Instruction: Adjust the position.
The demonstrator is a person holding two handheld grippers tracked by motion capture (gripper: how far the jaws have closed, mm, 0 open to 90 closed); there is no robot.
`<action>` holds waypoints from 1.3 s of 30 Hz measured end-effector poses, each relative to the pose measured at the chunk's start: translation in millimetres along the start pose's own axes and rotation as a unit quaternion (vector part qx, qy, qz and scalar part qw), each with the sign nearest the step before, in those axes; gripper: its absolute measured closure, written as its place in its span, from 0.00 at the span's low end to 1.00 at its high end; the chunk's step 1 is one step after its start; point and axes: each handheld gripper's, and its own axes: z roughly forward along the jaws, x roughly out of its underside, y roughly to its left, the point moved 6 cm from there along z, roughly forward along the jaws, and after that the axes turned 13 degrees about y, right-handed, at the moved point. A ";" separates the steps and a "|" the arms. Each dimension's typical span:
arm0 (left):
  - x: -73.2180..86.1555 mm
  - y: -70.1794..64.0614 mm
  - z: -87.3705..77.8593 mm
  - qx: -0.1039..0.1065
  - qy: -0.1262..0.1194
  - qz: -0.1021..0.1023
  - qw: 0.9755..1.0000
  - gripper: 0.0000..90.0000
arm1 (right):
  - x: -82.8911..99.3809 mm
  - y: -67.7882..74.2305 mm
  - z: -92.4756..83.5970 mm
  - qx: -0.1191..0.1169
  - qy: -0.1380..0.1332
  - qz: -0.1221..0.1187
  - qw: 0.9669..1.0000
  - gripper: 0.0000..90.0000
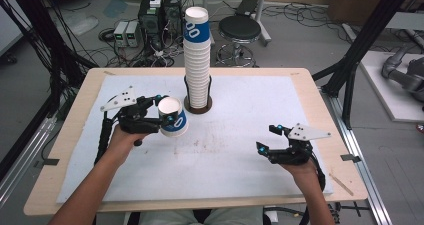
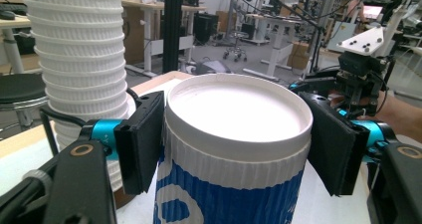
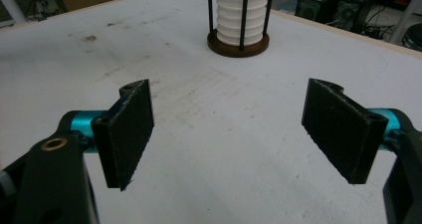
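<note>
A tall stack of white ribbed paper cups (image 1: 197,60), the top one blue-banded, stands in a round brown holder (image 1: 198,105) at the table's far middle. My left gripper (image 1: 165,110) is shut on a single white and blue paper cup (image 1: 173,117), held just left of the stack. In the left gripper view both black pads (image 2: 142,139) press the cup (image 2: 234,149) under its rim, with the stack (image 2: 79,55) close behind. My right gripper (image 1: 267,137) stands open over the table's right side. The right gripper view shows its jaws (image 3: 226,129) wide apart with bare mat between them.
A white mat (image 1: 225,150) covers most of the wooden table (image 1: 75,135). A black stool (image 1: 239,31), computer boxes (image 1: 160,15) and cables stand on the floor behind. Black frame posts (image 1: 360,45) rise at the right.
</note>
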 end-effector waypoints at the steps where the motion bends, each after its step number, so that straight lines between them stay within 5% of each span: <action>1: 0.4 -0.4 0.8 0.002 0.000 0.000 1.000 0.33 | -1.6 2.7 1.8 -0.005 0.000 0.003 1.000 0.23; 8: 4.5 -10.1 9.5 0.021 0.001 0.006 1.000 0.33 | -11.3 15.6 8.0 -0.038 -0.005 -0.012 0.999 0.23; 18: 6.7 -24.2 25.6 0.045 0.006 0.013 0.999 0.33 | -29.8 43.6 24.0 -0.101 -0.004 -0.050 0.994 0.23; 39: -0.7 -49.8 49.9 0.092 0.001 0.026 0.995 0.33 | -53.1 68.1 46.3 -0.162 -0.011 -0.080 0.984 0.23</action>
